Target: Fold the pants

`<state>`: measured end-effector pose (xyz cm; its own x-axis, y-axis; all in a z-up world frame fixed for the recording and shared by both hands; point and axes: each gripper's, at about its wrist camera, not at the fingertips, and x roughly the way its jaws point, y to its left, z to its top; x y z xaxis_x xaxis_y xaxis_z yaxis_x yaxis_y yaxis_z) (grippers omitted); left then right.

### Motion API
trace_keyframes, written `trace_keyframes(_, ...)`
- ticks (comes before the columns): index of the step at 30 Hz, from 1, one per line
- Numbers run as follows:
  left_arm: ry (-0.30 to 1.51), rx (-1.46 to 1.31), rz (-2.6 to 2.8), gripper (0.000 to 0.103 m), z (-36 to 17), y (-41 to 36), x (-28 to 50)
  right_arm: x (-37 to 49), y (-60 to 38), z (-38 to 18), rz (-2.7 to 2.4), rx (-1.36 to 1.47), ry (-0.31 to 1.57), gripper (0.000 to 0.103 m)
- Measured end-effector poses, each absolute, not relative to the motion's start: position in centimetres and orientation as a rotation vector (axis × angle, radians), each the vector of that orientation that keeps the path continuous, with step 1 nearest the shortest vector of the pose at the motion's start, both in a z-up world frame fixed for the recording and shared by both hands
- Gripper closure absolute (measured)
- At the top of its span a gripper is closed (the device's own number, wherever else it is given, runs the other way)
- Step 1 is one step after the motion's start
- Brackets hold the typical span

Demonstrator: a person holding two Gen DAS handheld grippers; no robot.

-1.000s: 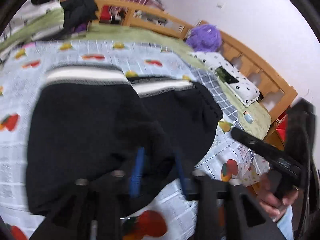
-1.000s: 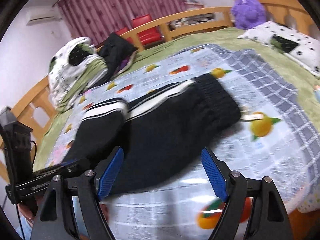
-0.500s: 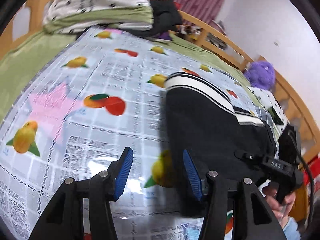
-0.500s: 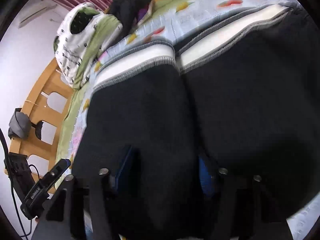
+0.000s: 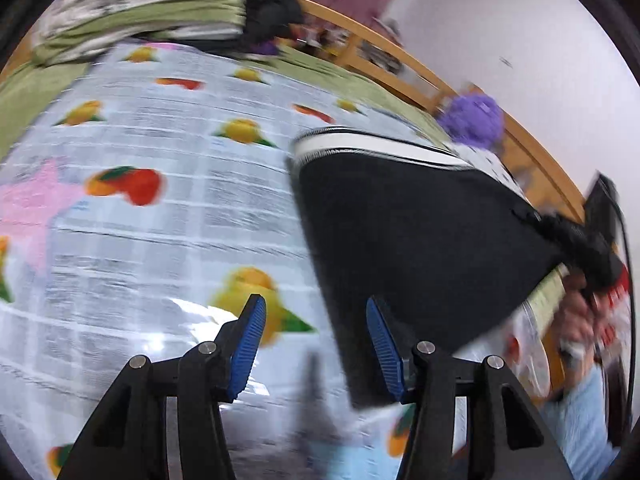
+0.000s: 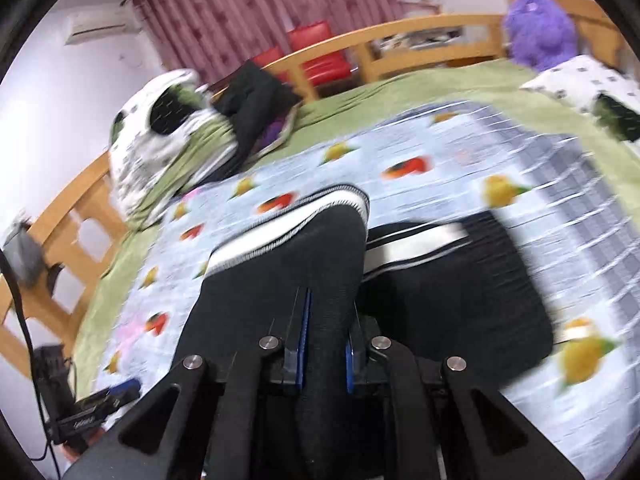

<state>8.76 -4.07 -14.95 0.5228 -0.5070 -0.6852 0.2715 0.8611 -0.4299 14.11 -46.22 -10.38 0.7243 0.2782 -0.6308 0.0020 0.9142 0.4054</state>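
Note:
The black pants (image 6: 440, 304) with white-striped cuffs lie folded on the fruit-print sheet (image 6: 420, 140). My right gripper (image 6: 326, 344) is shut on a layer of the pants and lifts it off the rest. In the left wrist view the lifted pants (image 5: 400, 232) hang at the right, with the right gripper (image 5: 576, 240) pinching their far corner. My left gripper (image 5: 316, 340) is open and empty above the sheet (image 5: 160, 240), just left of the pants' edge.
A heap of bedding and dark clothes (image 6: 192, 128) lies at the bed's far left. A purple plush toy (image 6: 540, 28) and a spotted pillow (image 6: 588, 84) sit at the far right. A wooden rail (image 6: 400, 40) borders the bed.
My left gripper let go of the pants, opened and moved off to their left. My right gripper closed on the pants and lifted a layer up.

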Motion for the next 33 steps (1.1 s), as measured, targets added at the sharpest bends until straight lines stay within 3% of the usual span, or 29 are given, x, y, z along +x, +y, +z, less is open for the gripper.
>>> trace_keyframes(7,0.922,-0.051,-0.689,0.046,-14.5,-11.5,5.0,15.3,-52.8,-16.2,0.013,0.443,0.882,0.087)
trace_keyframes(11,0.941,0.115,-0.626,0.045,-15.5,-14.8,4.1,14.9,-53.5,-16.3,0.046,0.446,0.870,0.086)
trace_keyframes(16,0.951,0.067,-0.487,0.045,-16.7,-15.1,4.8,13.5,-55.2,-16.0,-0.023,0.447,0.822,0.055)
trace_keyframes(18,0.991,0.058,-0.447,0.046,-17.9,-15.6,5.7,13.7,-55.7,-16.4,-0.034,0.469,0.821,0.049)
trace_keyframes(19,0.986,0.056,-0.431,0.048,-18.2,-15.8,6.0,14.0,-55.9,-16.9,-0.036,0.484,0.825,0.044)
trace_keyframes(21,0.944,0.013,-0.413,0.073,-18.2,-15.8,6.1,14.6,-55.8,-17.9,-0.049,0.477,0.843,0.038)
trace_keyframes(22,0.935,0.005,-0.407,0.076,-17.9,-15.7,6.2,14.8,-55.8,-18.3,-0.044,0.473,0.852,0.036)
trace_keyframes(28,0.876,-0.026,-0.362,0.083,-15.7,-12.2,6.5,14.5,-54.7,-18.2,0.033,0.515,0.889,0.048)
trace_keyframes(33,0.911,-0.071,-0.271,0.084,-15.0,-5.1,7.0,13.1,-49.3,-17.8,0.175,0.505,0.925,0.049)
